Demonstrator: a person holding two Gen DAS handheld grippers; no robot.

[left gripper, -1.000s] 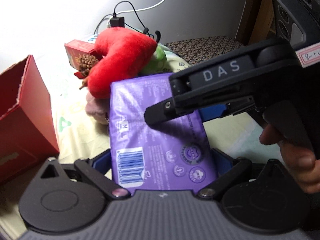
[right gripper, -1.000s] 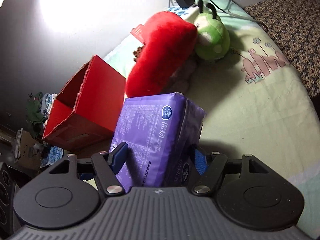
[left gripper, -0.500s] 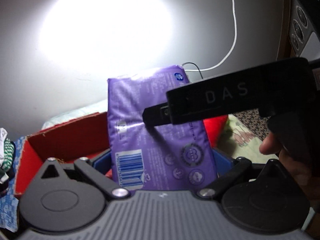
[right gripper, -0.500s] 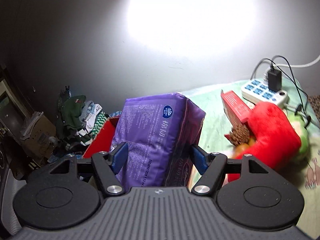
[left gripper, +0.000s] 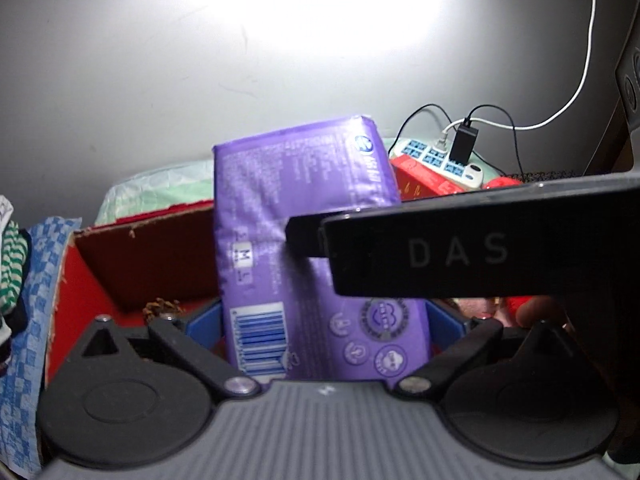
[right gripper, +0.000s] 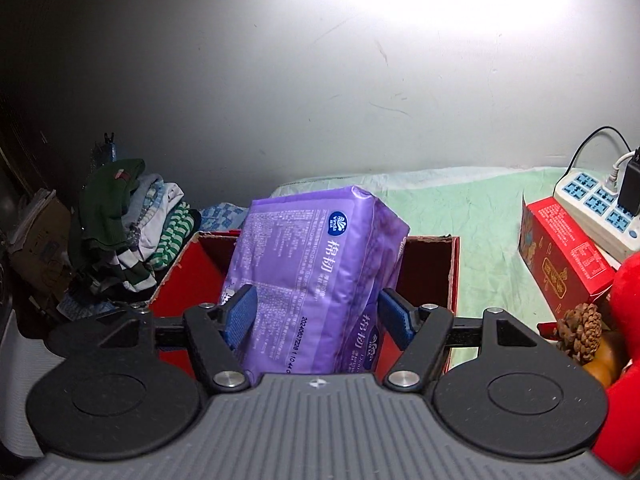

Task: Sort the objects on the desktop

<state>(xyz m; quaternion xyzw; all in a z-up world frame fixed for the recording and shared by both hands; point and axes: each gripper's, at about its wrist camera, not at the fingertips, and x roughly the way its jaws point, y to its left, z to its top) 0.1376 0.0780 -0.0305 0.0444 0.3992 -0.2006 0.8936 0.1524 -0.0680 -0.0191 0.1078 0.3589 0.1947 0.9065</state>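
A purple tissue pack [left gripper: 304,208] [right gripper: 320,248] is held upright over the open red cardboard box [left gripper: 144,256] [right gripper: 436,268]. My left gripper [left gripper: 324,320] is shut on the pack's lower end, blue pads on both sides. My right gripper [right gripper: 320,312] is also shut on the pack from another side; its black body crosses the left wrist view. A pine cone [left gripper: 162,307] lies inside the box.
A red carton [right gripper: 560,248], a white power strip [right gripper: 600,208] with cables, a pine cone [right gripper: 580,330] and a red plush [right gripper: 624,360] lie to the right on the green cloth. A pile of clothes [right gripper: 128,224] sits left of the box. A wall stands behind.
Both grippers carried the purple pack up from the table beside the red plush and leftward, so it now hangs over the red box.
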